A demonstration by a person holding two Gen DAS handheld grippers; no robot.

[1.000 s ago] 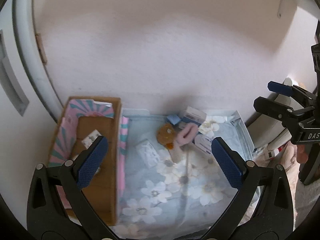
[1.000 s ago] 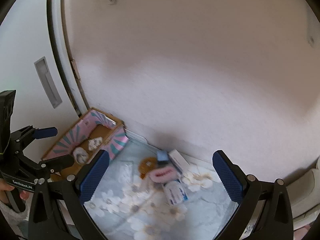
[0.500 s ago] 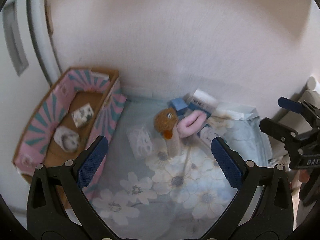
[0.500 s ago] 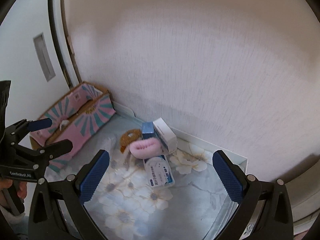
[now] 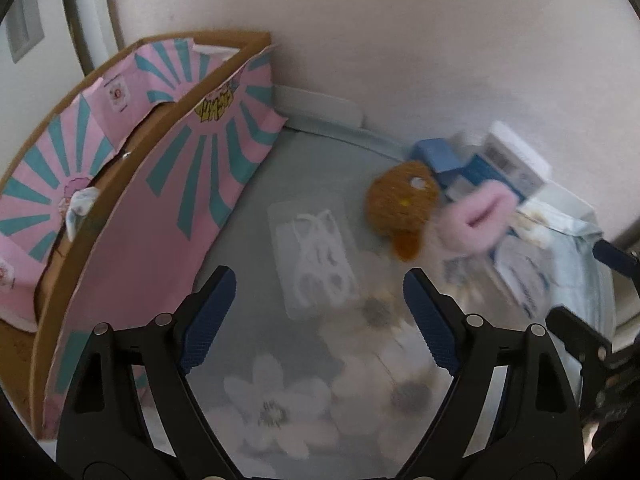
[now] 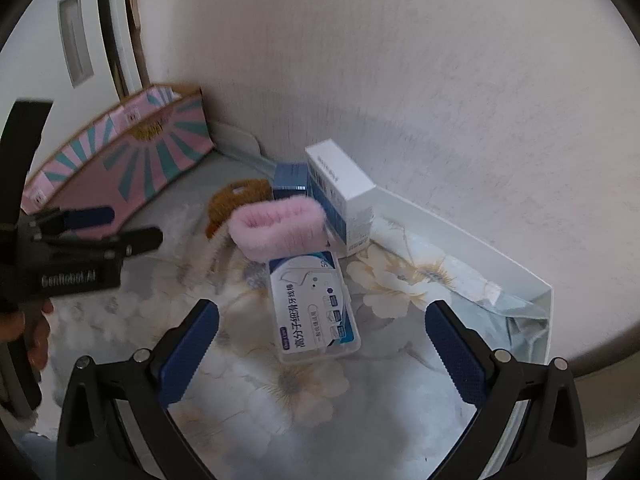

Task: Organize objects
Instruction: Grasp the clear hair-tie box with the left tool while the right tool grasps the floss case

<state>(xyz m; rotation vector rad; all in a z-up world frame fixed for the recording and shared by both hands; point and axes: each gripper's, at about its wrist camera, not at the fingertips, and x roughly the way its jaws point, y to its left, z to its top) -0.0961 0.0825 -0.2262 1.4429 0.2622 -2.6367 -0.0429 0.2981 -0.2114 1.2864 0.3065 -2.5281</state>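
On a floral cloth lie a clear packet of white floss picks (image 5: pixel 316 264), a brown plush toy (image 5: pixel 402 200), a pink fluffy band (image 6: pixel 278 226), a flat floss-pick box with blue print (image 6: pixel 312 306), a white carton (image 6: pixel 344 194) and a small blue box (image 6: pixel 290 180). A pink and teal cardboard box (image 5: pixel 160 184) stands at the left. My left gripper (image 5: pixel 318 322) is open, low over the cloth, just short of the clear packet. My right gripper (image 6: pixel 320 354) is open above the flat box.
A white wall backs the scene. A white tray rim (image 6: pixel 480 240) borders the cloth at the right. The cardboard box holds small wrapped items (image 5: pixel 82 206). A door frame (image 6: pixel 116 40) stands at the far left.
Both grippers have moved down and closer to the cloth. The left one has closed in on the clear packet, the right one on the flat box.
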